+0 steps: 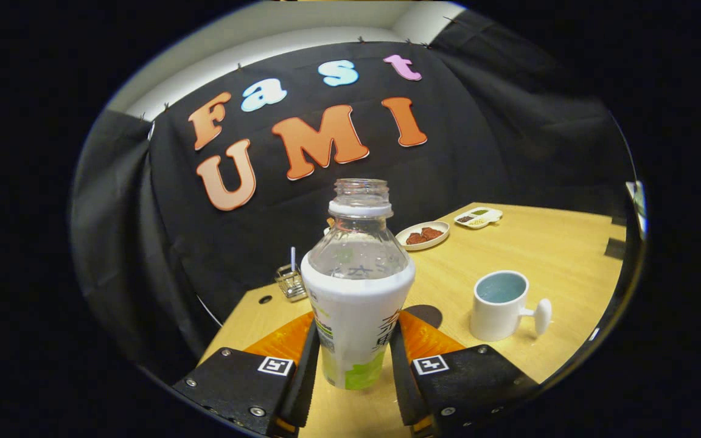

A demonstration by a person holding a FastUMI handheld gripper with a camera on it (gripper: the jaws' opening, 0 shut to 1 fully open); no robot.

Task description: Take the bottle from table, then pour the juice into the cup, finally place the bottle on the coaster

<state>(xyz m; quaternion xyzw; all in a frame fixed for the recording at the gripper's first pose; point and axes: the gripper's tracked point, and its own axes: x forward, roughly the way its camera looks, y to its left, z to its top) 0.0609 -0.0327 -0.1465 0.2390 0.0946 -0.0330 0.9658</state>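
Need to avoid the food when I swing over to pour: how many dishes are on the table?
2. A round plate lies beyond the bottle held in the tongs; a divided tray sits farther back. More may be hidden.

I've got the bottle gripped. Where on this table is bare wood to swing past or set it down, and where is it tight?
The gripper is shut on the uncapped bottle. Bare wood lies between the bottle and the white cup, and a wider patch beyond the cup, bordered by the plate and divided dish. The dark coaster sits just behind the bottle. The wire basket crowds the near corner.
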